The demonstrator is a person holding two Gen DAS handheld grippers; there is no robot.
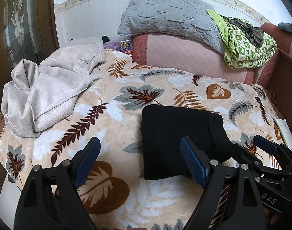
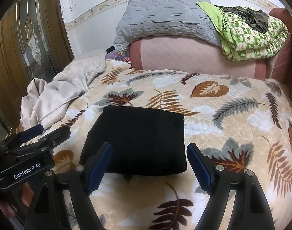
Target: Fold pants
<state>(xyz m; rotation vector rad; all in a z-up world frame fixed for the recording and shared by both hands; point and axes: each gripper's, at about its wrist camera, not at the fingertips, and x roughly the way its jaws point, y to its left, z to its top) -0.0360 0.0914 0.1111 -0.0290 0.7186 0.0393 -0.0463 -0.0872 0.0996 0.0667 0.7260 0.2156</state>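
Folded black pants (image 2: 138,140) are lying on the leaf-patterned blanket (image 2: 222,134). Right gripper (image 2: 149,163) is hovering released, pants at its 12 o'clock; left gripper (image 1: 140,159) is gaping empty, pants at 1 o'clock.

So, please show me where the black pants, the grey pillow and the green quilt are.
black pants (image 2: 138,140), right wrist view, middle of the folded top.
grey pillow (image 1: 165,13), left wrist view, its front face.
green quilt (image 2: 251,40), right wrist view, its patterned side.
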